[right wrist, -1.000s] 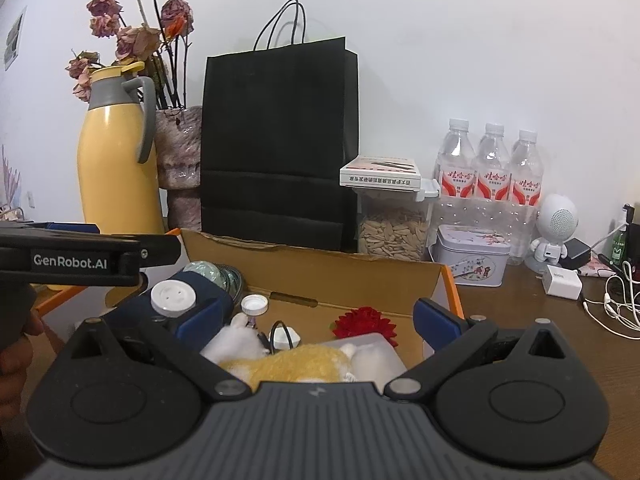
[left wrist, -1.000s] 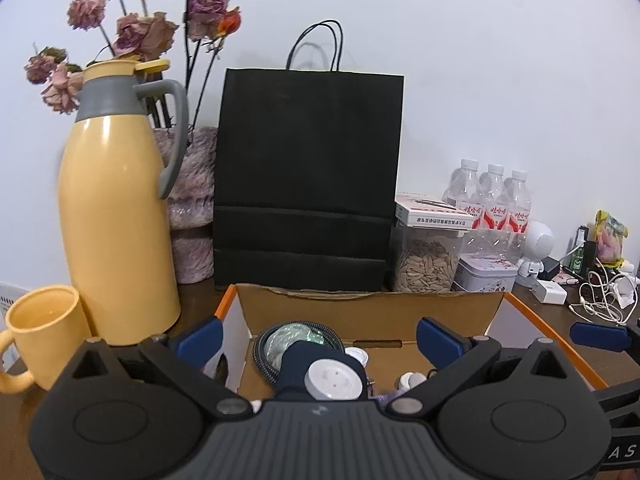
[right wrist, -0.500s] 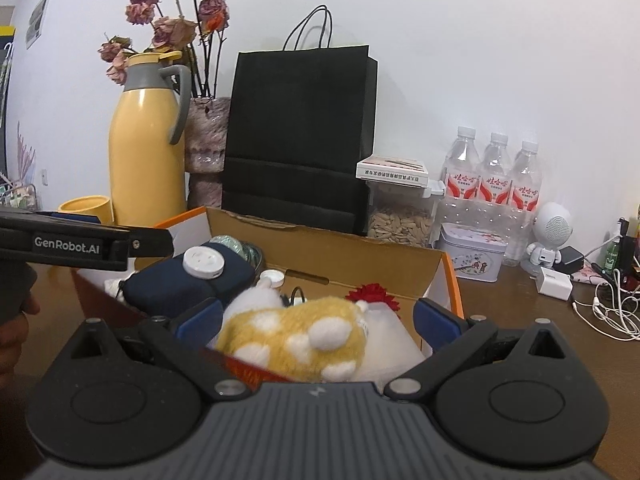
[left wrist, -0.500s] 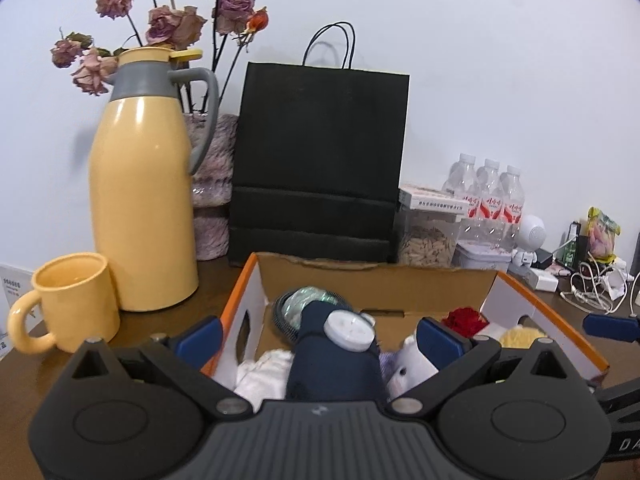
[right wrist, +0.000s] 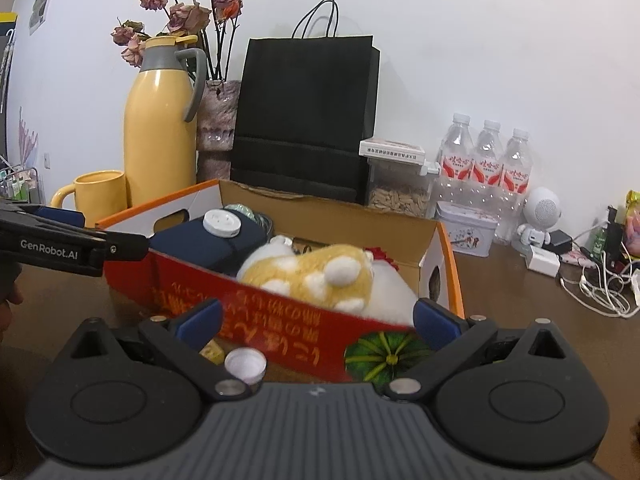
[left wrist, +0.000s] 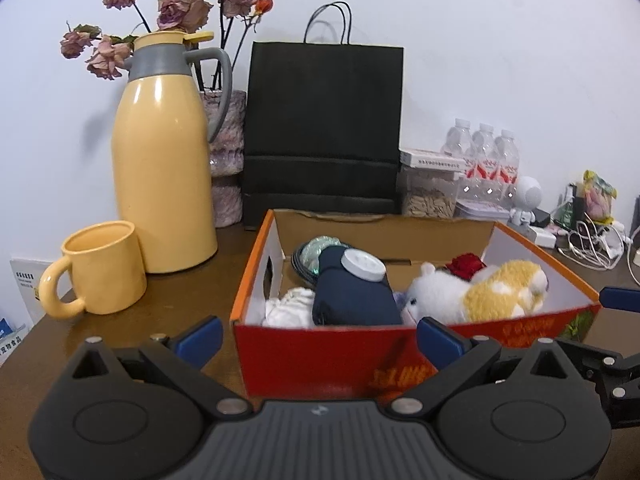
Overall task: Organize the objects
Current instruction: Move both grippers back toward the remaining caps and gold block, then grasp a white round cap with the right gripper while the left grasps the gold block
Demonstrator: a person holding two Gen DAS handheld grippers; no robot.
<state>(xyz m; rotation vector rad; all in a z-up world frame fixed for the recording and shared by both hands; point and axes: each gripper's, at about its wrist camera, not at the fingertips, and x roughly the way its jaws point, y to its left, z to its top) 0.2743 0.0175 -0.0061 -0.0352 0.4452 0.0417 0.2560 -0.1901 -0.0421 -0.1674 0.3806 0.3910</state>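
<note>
The left claw point(left wrist: 318, 336) hangs with its blue-tipped fingers spread wide and nothing between them, just in front of the near red wall of an open cardboard box point(left wrist: 340, 352) on the brown tabletop point(left wrist: 168, 312). Inside the box lie a navy pouch point(left wrist: 352, 296) with a white round cap on top, a white-and-yellow plush toy point(left wrist: 476, 292) to its right, and a red flower point(left wrist: 466, 264) behind the toy. Left of the box stand a yellow mug point(left wrist: 102, 268) and, farther back, a tall yellow thermos jug point(left wrist: 164, 176). A black paper bag point(left wrist: 324, 128) stands at the far wall.
</note>
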